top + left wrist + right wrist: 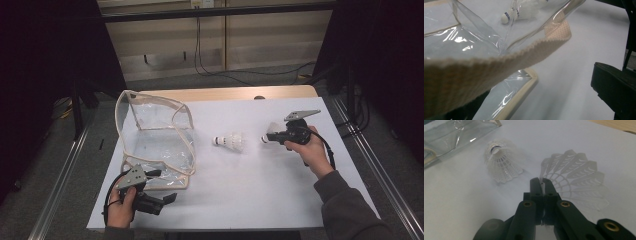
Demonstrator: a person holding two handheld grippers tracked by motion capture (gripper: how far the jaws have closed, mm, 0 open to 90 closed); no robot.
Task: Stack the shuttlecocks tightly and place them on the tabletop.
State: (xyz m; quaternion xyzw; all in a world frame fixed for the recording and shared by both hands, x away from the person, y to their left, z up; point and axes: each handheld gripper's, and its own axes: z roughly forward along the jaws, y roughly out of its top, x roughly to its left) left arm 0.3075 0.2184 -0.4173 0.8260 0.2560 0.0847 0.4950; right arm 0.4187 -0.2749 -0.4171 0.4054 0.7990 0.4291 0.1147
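Two white plastic shuttlecocks are on the white table top. One shuttlecock [232, 141] [501, 162] lies on its side mid-table, untouched. The other shuttlecock [271, 131] [574, 175] sits further right, with my right gripper [274, 137] [541, 181] shut on the rim of its skirt. A clear plastic bag [152, 135] with beige woven trim [499, 62] stands open at the left. My left gripper [164, 186] [541, 100] is at the bag's near corner with its jaws wide apart. The trim band drapes across in front of its left jaw.
The white table top [240, 190] has free room between the bag and the near edge. A wooden strip [225, 93] runs along the far edge. Metal rails [60, 175] flank both sides, and cables [210, 65] lie on the floor beyond.
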